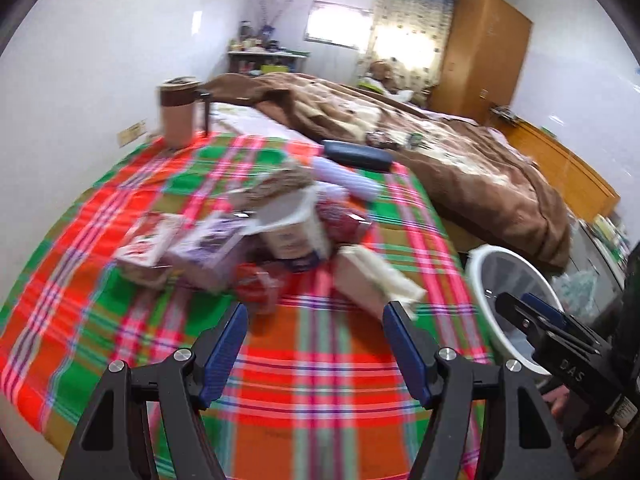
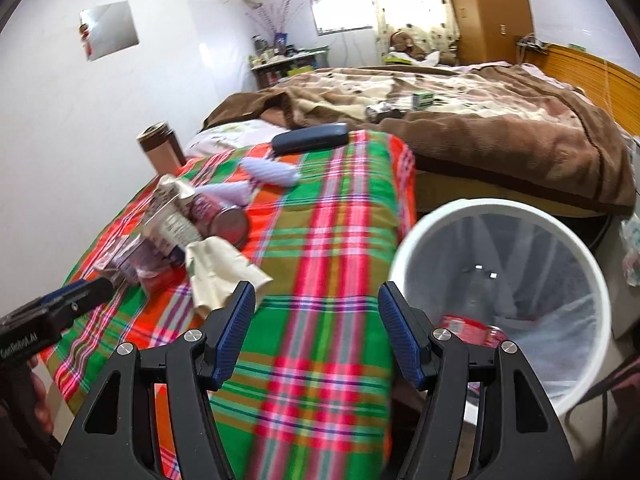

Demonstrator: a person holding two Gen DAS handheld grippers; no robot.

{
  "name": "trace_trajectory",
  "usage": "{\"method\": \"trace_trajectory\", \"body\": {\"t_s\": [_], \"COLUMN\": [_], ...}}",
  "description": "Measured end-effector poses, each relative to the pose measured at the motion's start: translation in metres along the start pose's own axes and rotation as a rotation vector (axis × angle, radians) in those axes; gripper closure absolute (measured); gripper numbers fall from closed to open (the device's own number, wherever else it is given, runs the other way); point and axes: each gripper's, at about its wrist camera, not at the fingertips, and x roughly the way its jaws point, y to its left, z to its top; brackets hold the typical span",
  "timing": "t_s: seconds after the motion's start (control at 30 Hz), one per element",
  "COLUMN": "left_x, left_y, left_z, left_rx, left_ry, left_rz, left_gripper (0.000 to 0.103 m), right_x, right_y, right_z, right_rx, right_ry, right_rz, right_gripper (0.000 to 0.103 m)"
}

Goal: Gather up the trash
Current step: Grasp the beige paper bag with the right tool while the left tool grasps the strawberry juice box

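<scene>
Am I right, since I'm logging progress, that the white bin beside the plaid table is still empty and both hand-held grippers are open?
Not empty: the right wrist view shows a red wrapper already inside the white bin. The rest holds.

Bare stretch of red-green-pink plaid cloth (image 2: pixel 320 248) open from 6 up to 12 o'clock in the right wrist view. Crumpled cream paper (image 2: pixel 216 272) and heap of wrappers and cartons (image 2: pixel 176 224) crowding 10 o'clock. White round bin with clear liner (image 2: pixel 508 208) open-mouthed at 3 o'clock, just beside the cloth edge. Dark blue oblong case (image 2: pixel 310 138) blocking the far edge at 12, brown-lidded tan cup (image 1: pixel 178 114) upright at 11.
</scene>
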Motion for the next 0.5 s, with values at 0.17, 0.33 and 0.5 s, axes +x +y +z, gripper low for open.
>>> {"method": "trace_trajectory", "body": {"t_s": [0.17,0.33,0.5], "left_x": [-0.002,0.004,0.013], "left_y": [0.033,0.064,0.094], "left_z": [0.000,0.001,0.002], "left_rx": [-0.043,-0.075,-0.113], "left_ry": [-0.005,0.002,0.033], "left_rz": [0.037,0.034,0.057], "left_gripper": [0.033,0.033,0.031], "right_x": [0.011,0.025,0.032], "right_y": [0.022,0.045,0.065], "right_z": [0.000,-0.001,-0.002], "right_rx": [-0.057,-0.115,-0.178], "right_ry": [0.026,0.056,0.070], "right_rz": [0.039,0.070,0.084], "right_gripper": [0.038,0.038,0.038]}}
